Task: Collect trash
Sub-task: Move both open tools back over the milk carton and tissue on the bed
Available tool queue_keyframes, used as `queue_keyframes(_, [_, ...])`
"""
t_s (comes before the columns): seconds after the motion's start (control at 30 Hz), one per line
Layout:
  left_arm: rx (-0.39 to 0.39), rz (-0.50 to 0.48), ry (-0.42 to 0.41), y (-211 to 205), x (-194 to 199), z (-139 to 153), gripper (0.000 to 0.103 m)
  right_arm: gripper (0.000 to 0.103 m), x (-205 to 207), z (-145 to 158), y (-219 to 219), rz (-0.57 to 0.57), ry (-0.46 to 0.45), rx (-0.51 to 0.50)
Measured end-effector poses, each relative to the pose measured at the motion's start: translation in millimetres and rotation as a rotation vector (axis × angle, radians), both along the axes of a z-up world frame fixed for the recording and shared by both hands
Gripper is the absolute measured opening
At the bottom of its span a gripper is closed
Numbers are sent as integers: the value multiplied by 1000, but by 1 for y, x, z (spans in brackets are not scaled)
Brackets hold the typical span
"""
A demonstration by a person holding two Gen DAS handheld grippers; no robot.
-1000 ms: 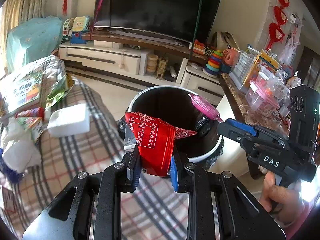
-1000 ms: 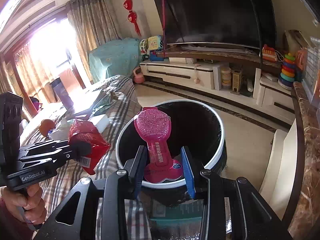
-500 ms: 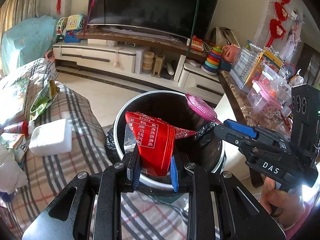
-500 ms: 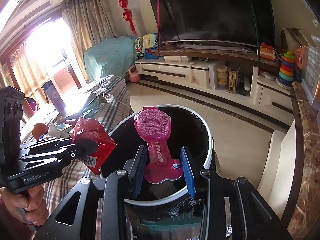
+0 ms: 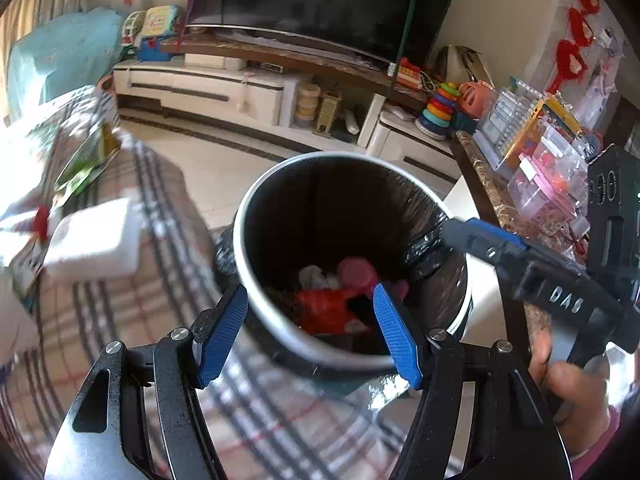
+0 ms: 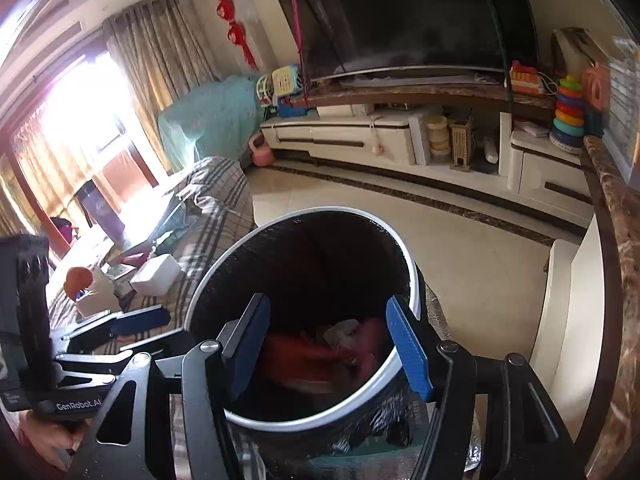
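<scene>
A white-rimmed trash bin (image 5: 320,155) (image 6: 332,210) with a black liner stands right below both grippers. At its bottom lie a red snack wrapper (image 5: 324,308) (image 6: 296,354), a pink pouch (image 5: 358,272) (image 6: 372,340) and a crumpled white scrap (image 5: 316,276). My left gripper (image 5: 309,291) hangs over the near rim, its jaws opening with nothing between them. My right gripper (image 6: 327,301) is over the bin too, jaws opening and empty. Its fingers (image 5: 480,236) reach in from the right in the left wrist view. The left gripper's fingers (image 6: 132,322) show at the left in the right wrist view.
A plaid-covered surface (image 5: 168,208) left of the bin holds a white foam block (image 5: 92,240), green packets (image 5: 86,164) and an orange fruit (image 6: 78,280). A marble counter with plastic boxes (image 5: 540,184) runs along the right. A TV stand (image 6: 360,136) lies across the tiled floor.
Both grippers opened and let go: the red wrapper and the pink pouch fell into the bin. Both hands moved in closer over the bin.
</scene>
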State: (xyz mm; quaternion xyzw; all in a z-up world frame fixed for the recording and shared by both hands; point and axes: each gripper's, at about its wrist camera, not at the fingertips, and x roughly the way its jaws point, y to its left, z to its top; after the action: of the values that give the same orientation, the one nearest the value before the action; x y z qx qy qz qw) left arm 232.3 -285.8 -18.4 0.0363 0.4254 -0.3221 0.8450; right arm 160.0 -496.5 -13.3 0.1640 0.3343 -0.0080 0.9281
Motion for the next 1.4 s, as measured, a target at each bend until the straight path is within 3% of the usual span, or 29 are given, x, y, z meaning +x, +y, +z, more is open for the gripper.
queue_keyframes(0.07, [-3,16,-1,11,-6,-2,67,64,-7,1,3,0,-16,14])
queue_keyframes(0.2, [-1,67,-23,41,-22,-3,67,79,-21,4,16,5,-48,38])
queue_keyframes(0.4, [-8,148,-44,88,-39,-1,67,92,-36,8,52,63,-80,70])
queue_keyframes(1.1, [-25,485,-23,262,-71,-19,69,95,-24,-10,183,289,-38,71])
queue_keyframes(1.4, [-21,555,-11,298,-70,-25,69,95,-8,-18,217,341,-11,78])
